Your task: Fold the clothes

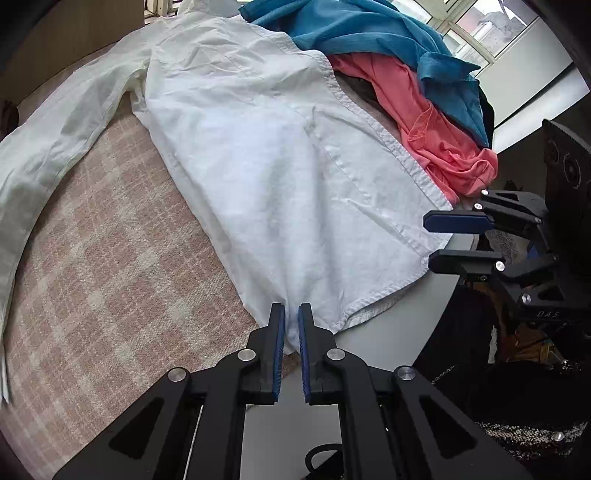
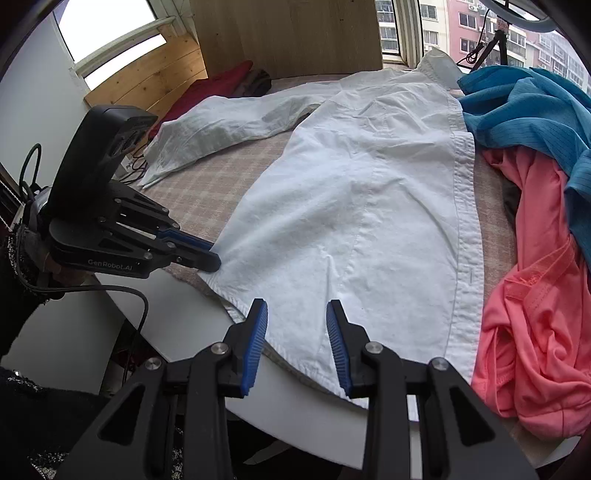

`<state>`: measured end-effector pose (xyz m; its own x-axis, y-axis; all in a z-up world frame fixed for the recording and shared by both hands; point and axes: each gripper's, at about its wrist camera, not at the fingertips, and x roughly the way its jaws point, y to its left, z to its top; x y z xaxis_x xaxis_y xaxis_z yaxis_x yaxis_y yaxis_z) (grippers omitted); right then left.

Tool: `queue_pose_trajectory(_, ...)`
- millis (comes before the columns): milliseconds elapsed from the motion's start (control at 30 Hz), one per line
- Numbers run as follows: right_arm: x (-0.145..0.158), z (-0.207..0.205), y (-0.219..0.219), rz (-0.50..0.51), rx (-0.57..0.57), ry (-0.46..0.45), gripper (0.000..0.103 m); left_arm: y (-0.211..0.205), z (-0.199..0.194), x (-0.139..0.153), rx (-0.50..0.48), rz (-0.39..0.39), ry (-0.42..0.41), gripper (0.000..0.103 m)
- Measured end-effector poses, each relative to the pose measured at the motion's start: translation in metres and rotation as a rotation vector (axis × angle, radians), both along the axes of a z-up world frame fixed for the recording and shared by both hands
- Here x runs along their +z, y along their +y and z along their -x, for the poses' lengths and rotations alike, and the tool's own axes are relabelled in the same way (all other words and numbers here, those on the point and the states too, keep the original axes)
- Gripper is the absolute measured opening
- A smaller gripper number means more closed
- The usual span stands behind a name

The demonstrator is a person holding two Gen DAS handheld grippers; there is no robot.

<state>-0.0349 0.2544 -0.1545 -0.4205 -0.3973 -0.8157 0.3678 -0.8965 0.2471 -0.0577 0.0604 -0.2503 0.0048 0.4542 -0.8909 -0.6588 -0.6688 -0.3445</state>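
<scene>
Left wrist view: the left gripper [image 1: 291,332] has its two blue-padded fingers nearly together, pinching a bunched fold at the bottom hem of the white long-sleeved button-up cotton shirt [image 1: 258,147]. The shirt lies spread flat on the pink-and-cream checked tablecloth [image 1: 110,258], with its collar at the end away from the gripper and one sleeve [image 1: 48,155] stretched out across the cloth on the shirt's far side from the other clothes. Beside the shirt's buttoned edge lies a crumpled coral-pink jersey garment [image 1: 443,147], and a teal-blue knit garment [image 1: 369,33] is heaped partly over it, near the shirt's collar end. The right gripper [image 1: 439,240] sits just beside the shirt's hem corner, with a clear gap between its fingers and nothing held between them.

In the right wrist view, the right gripper [image 2: 297,332] is spread wide just above the shirt's [image 2: 351,184] lower hem, over the rim of the round white table [image 2: 177,321]; no cloth is pinched. The left gripper [image 2: 212,254] grips the hem's corner at the shirt's sleeve side. The coral-pink garment [image 2: 535,314] and the teal-blue garment [image 2: 517,110] lie along the shirt's opposite edge.
</scene>
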Motion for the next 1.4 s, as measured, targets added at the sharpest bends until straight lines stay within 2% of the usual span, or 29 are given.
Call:
queue_pose_trajectory(133, 0.005, -0.011, -0.022, 0.008, 0.03, 0.069, 0.038, -0.002, 0.008, 0.021, -0.023, -0.079, -0.028, 0.001)
queue_pose_trajectory(267, 0.007, -0.013, -0.05, -0.025, 0.089, 0.159, 0.051, 0.01, 0.014, 0.037, -0.069, -0.099, 0.001, 0.001)
queue_pose_trajectory(433, -0.003, 0.0, -0.066, -0.072, 0.094, 0.192, 0.051, 0.015, 0.021, 0.045, -0.071, -0.161, -0.017, 0.001)
queue_pose_trajectory(500, -0.008, 0.005, -0.068, -0.084, 0.082, 0.2, 0.051, 0.015, 0.022, 0.047, -0.058, -0.159, -0.01, 0.001)
queue_pose_trajectory(533, -0.011, 0.009, -0.066, -0.088, 0.064, 0.193, 0.049, 0.014, 0.023, 0.048, -0.051, -0.156, -0.004, 0.001)
queue_pose_trajectory(567, -0.013, 0.013, -0.062, -0.072, 0.043, 0.175, 0.028, 0.011, 0.023, 0.05, -0.043, -0.152, 0.009, 0.002)
queue_pose_trajectory(600, -0.014, 0.019, -0.054, -0.047, 0.018, 0.153, 0.0, 0.006, 0.021, 0.052, -0.033, -0.149, 0.026, 0.003)
queue_pose_trajectory(733, 0.002, 0.031, -0.015, 0.047, -0.106, 0.131, 0.002, -0.023, 0.008, 0.047, 0.004, -0.112, 0.109, 0.013)
queue_pose_trajectory(833, 0.029, 0.035, 0.012, 0.102, -0.16, 0.156, 0.002, -0.034, -0.01, 0.029, -0.009, -0.085, 0.122, 0.013)
queue_pose_trajectory(967, 0.056, 0.043, 0.028, 0.094, -0.175, 0.184, 0.002, -0.025, -0.03, 0.008, -0.062, -0.016, 0.177, 0.025)
queue_pose_trajectory(1133, 0.068, 0.049, 0.031, 0.081, -0.161, 0.19, 0.002, -0.014, -0.018, -0.005, -0.015, -0.021, 0.14, 0.025)
queue_pose_trajectory(1200, 0.069, 0.048, 0.029, 0.076, -0.154, 0.192, 0.002, -0.011, -0.011, -0.007, 0.004, -0.016, 0.135, 0.021)
queue_pose_trajectory(1267, 0.069, 0.047, 0.029, 0.071, -0.145, 0.187, 0.002, -0.011, -0.007, -0.003, 0.01, -0.044, 0.11, 0.0)
queue_pose_trajectory(1333, 0.069, 0.046, 0.03, 0.07, -0.149, 0.187, 0.002, -0.012, -0.005, 0.006, 0.004, -0.066, 0.122, 0.001)
queue_pose_trajectory(1400, 0.069, 0.046, 0.032, 0.074, -0.153, 0.186, 0.002, -0.016, -0.005, 0.01, 0.002, -0.051, 0.13, 0.001)
